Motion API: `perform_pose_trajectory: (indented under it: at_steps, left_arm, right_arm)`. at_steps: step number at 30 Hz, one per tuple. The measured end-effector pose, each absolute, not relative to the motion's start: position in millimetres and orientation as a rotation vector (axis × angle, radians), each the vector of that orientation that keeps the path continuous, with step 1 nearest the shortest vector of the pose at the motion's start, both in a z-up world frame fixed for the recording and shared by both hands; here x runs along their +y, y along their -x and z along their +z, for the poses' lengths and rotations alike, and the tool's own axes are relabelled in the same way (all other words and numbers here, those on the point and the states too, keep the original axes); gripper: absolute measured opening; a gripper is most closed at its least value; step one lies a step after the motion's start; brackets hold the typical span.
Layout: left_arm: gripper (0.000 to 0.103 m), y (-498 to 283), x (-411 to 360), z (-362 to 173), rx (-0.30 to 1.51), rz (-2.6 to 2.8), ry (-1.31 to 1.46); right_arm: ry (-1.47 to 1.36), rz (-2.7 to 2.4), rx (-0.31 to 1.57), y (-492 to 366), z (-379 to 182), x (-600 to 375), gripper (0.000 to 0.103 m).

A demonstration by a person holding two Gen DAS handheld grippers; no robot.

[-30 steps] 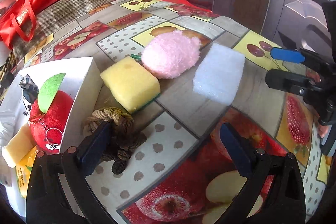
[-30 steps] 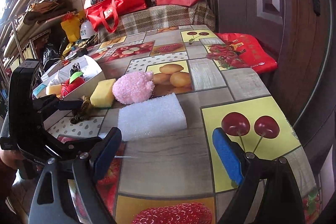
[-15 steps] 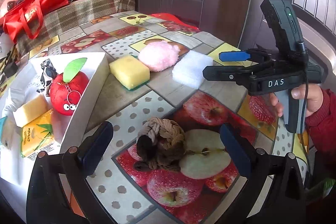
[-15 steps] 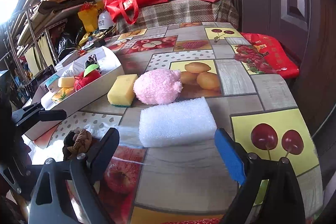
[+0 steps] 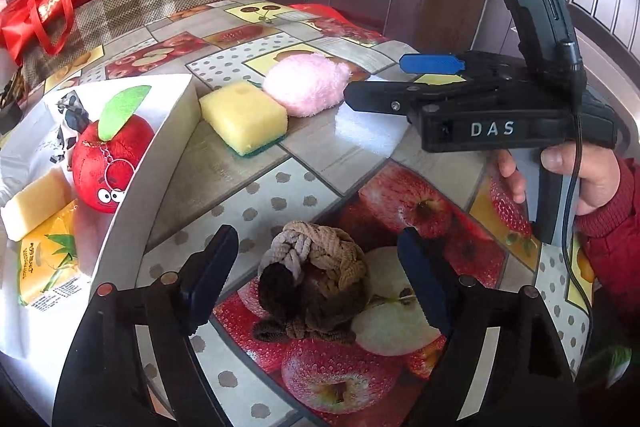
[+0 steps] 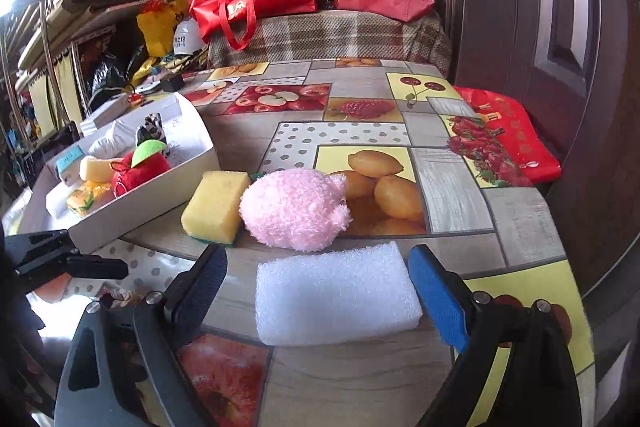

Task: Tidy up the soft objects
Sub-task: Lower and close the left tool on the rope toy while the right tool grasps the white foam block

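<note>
1. Where the right gripper (image 5: pixel 402 81) shows its black side in the left view, white letters read "DAS".
2. The left gripper (image 5: pixel 316 279) has just been closing; the knotted rope toy (image 5: pixel 316 287) lies between its pads, untouched.
3. The right gripper's jaws stand wide, straddling the white foam block (image 6: pixel 336 299) without touching it.

left gripper (image 5: pixel 316 275) – jaws just been closing, now flank the rope knot (image 5: pixel 316 283) | right gripper (image 6: pixel 320 287) – moved up around white foam block (image 6: pixel 336 295)
</note>
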State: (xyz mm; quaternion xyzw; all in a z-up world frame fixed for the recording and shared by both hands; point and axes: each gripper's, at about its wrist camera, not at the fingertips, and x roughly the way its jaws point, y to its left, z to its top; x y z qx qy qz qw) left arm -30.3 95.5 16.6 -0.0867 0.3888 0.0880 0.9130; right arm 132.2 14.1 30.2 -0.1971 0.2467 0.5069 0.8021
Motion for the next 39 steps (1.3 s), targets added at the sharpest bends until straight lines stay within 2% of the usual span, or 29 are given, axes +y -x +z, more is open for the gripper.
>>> perform_pose_trajectory:
  at_steps: [3,7,11,14,19,27,28,29,30,31,33,34,39]
  left_arm:
    - [0.083,30,98,16,0.804,0.187,0.193]
    - [0.083,30,99,14,0.816,0.184,0.202]
    - [0.083,29,101,12,0.828,0.182,0.206]
    - [0.083,29,102,11,0.828,0.187,0.206]
    - [0.082,28,98,11,0.826,0.189,0.183]
    - [0.062,30,102,11,0.830,0.205,0.196]
    - [0.056,29,101,10,0.833,0.210,0.187]
    - [0.055,29,99,10,0.837,0.212,0.174]
    - [0.052,29,97,10,0.840,0.209,0.161]
    - [0.049,28,95,10,0.841,0.204,0.149]
    - [0.044,28,92,10,0.842,0.199,0.134]
    - [0.036,29,92,11,0.838,0.193,0.131]
    - [0.034,38,86,20,0.770,0.210,0.096]
  right_arm:
    - [0.530,0.940,0.468,-125,28,37,0.093]
    - [0.619,0.924,0.533,-128,15,59,0.093]
    - [0.662,0.896,0.553,-133,8,34,0.093]
    - [0.626,0.873,0.572,-143,9,-13,0.093]
    - [0.400,0.903,0.649,-160,26,-66,0.093]
    - [0.487,0.831,0.715,-163,7,-8,0.093]
    - [0.484,0.824,0.718,-165,8,-4,0.091]
    - [0.482,0.831,0.720,-168,7,-2,0.087]
    - [0.472,0.856,0.726,-169,8,0,0.066]
    - [0.467,0.867,0.719,-168,9,0,0.052]
    - [0.479,0.865,0.696,-164,8,-2,0.052]
    - [0.476,0.871,0.694,-163,8,-4,0.052]
    - [0.342,0.871,0.529,-148,31,-32,0.052]
